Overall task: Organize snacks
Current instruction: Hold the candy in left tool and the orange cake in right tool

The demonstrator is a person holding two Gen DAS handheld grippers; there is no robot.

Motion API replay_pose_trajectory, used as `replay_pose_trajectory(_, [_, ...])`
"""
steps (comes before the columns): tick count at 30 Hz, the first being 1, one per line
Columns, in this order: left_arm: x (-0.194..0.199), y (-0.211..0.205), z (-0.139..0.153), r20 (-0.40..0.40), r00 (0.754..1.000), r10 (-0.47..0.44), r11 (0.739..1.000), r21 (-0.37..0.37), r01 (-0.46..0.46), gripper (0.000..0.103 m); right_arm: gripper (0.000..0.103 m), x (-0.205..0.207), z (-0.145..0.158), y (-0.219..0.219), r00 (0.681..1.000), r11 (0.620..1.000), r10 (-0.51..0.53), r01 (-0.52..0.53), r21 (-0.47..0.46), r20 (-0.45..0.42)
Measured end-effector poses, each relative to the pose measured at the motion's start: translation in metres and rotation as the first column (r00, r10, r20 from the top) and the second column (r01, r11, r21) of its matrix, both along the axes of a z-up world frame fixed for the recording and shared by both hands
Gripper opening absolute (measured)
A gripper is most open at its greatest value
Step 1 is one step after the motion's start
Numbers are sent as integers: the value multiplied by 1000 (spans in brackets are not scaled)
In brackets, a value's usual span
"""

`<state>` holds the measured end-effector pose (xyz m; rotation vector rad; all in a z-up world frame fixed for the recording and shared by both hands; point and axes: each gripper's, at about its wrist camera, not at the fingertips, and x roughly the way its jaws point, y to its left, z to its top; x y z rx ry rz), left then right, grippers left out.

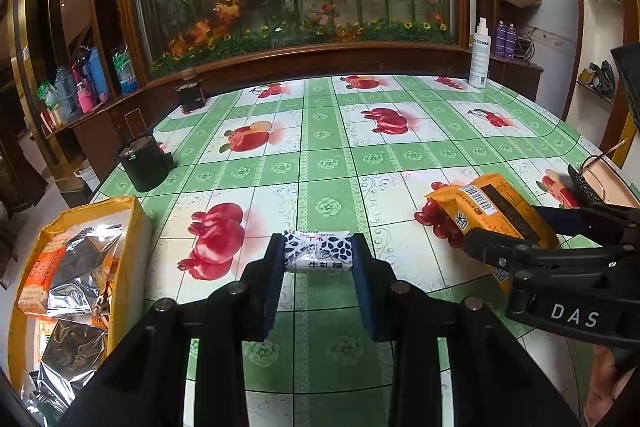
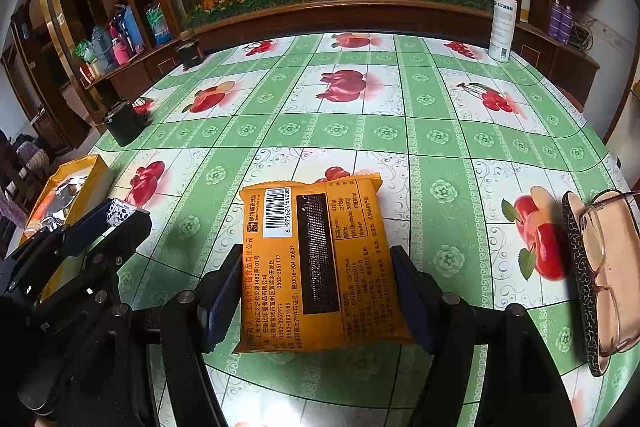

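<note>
Two tongs grip snacks: left tongs clamp a wrapped candy; right tongs pinch an orange packet; yellow box at nine o'clock.

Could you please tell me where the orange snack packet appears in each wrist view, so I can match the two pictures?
Left wrist view: the orange snack packet sits at right, held by the right gripper.
Right wrist view: it fills the lower centre, between the jaws.
Shared landmark: the white spray bottle at the table's far right edge.
</note>
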<state>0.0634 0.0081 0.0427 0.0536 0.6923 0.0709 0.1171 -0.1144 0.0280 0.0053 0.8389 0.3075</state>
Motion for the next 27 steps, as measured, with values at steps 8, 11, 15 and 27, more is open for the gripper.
replay_pose_trajectory(8, [-4,5,7,25,1000,15,1000,-15,-15,32,75,-2,2,0,1000,1000,0,0,9,7])
replay_pose_trajectory(11, [-4,5,8,27,999,19,1000,-13,-19,32,75,-2,3,0,1000,1000,3,-3,12,7])
replay_pose_trajectory(15, [-5,7,11,38,999,22,1000,-21,-21,32,75,-2,2,1,1000,1000,2,-2,9,5])
replay_pose_trajectory(27, [-8,10,16,58,998,30,999,-24,-29,32,75,-3,2,2,1000,1000,3,-3,12,11])
